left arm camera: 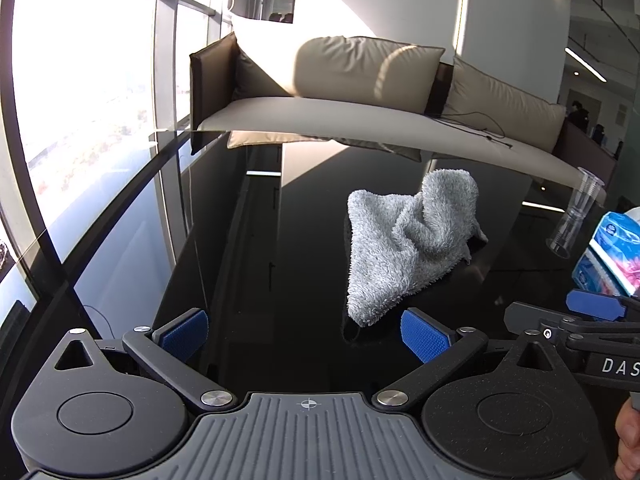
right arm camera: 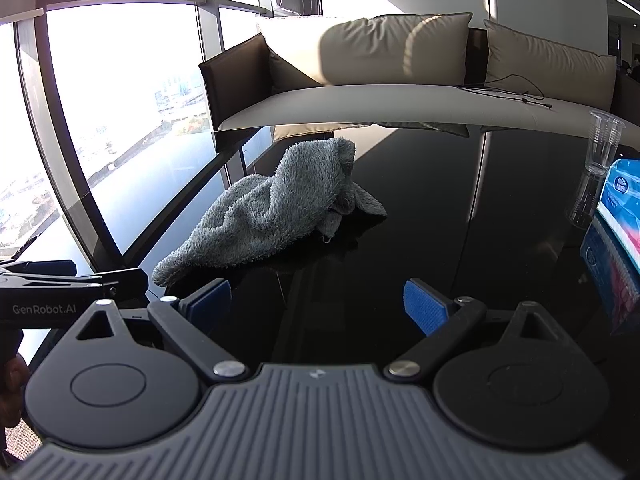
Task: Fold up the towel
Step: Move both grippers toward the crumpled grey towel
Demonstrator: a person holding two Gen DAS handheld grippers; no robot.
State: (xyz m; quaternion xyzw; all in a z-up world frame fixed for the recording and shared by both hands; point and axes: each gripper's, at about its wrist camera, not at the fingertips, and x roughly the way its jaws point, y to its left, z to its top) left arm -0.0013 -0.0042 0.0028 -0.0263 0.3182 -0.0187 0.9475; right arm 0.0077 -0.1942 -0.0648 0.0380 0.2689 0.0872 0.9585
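Observation:
A grey fluffy towel (left arm camera: 404,240) lies crumpled in a heap on the glossy black table (left arm camera: 304,248). In the right wrist view the towel (right arm camera: 276,208) lies ahead and to the left. My left gripper (left arm camera: 304,336) is open and empty, its blue pads wide apart, with the towel's near corner just ahead of its right pad (left arm camera: 424,338). My right gripper (right arm camera: 318,306) is open and empty, low over the table, to the right of the towel's near corner. Each gripper shows at the edge of the other's view.
A clear plastic cup (right arm camera: 602,144) and a blue tissue pack (right arm camera: 624,216) stand at the table's right side. A beige sofa (right arm camera: 400,76) stands behind the table's far edge. Tall windows (right arm camera: 120,120) run along the left.

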